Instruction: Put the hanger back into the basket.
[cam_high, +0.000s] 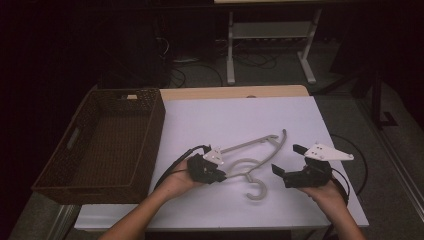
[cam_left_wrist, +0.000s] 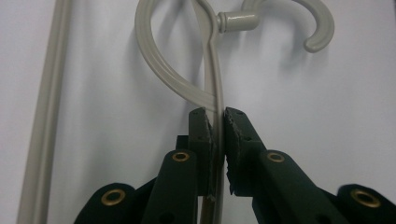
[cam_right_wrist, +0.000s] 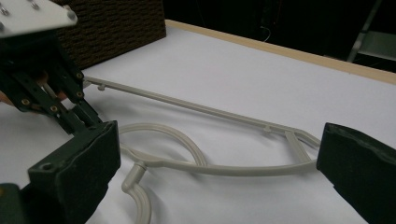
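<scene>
A pale grey plastic hanger (cam_high: 248, 145) lies flat on the white table top (cam_high: 225, 117), its hook (cam_high: 257, 192) pointing toward the person. My left gripper (cam_high: 222, 175) is shut on the hanger's thin arm (cam_left_wrist: 215, 79) just below the neck loop, pads pressed on both sides. My right gripper (cam_high: 289, 160) stands open to the right of the hanger, close to its curved end. In the right gripper view its jaws are spread wide (cam_right_wrist: 219, 151), with the hanger (cam_right_wrist: 224, 112) lying between and beyond them and the left gripper (cam_right_wrist: 70, 109) at far left.
A dark brown woven basket (cam_high: 150, 130) with nothing in it stands at the table's left, close to the left hand. Its wall (cam_right_wrist: 116, 23) rises behind the left gripper. The table's far wooden edge (cam_high: 235, 92) borders a dark floor with a metal frame (cam_high: 270, 30).
</scene>
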